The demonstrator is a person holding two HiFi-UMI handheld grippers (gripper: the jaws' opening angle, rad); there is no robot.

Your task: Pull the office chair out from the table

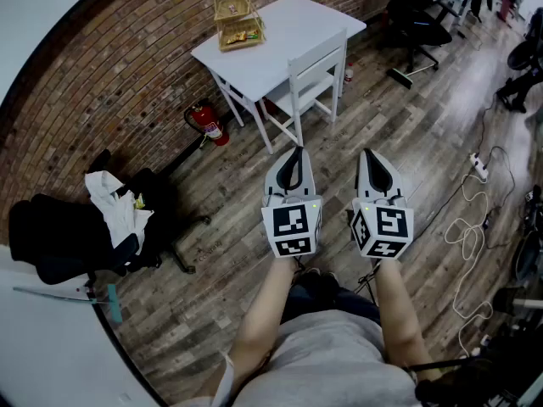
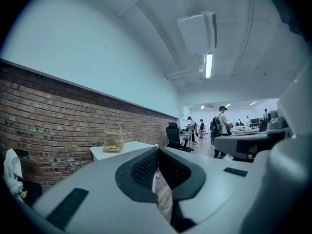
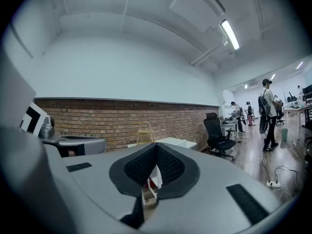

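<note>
Two grippers are held side by side just in front of the person's body, and both are pointed level toward the brick wall [image 1: 102,83]. The left gripper [image 1: 295,155] is seen with its jaws clenched tip to tip, nothing being gripped between them. The right gripper [image 1: 372,155] is likewise seen with its jaws pressed together and empty. The same closed state is shown in the left gripper view [image 2: 157,150] and in the right gripper view [image 3: 156,147].

To the left, near the wall, a dark office chair [image 1: 59,236] is found with a white cloth [image 1: 114,202] draped over it. On the wooden floor [image 1: 221,227] to the right, a power strip [image 1: 478,166] and a looping white cable are laid.

Ahead of the grippers and well apart from them, the white chair [image 1: 314,79] is pushed in at the white surface [image 1: 288,32], its seat tucked under the top and its back toward the person. A wire basket [image 1: 236,19] is set on the surface at the corner nearest the wall. A red fire extinguisher [image 1: 208,124] is stood on the floor against the wall, just beside the surface's legs.

Farther off to the right, a black office chair [image 1: 416,19] is placed by a row of desks. Beyond it, several people [image 2: 222,123] are seen standing in the open room.
</note>
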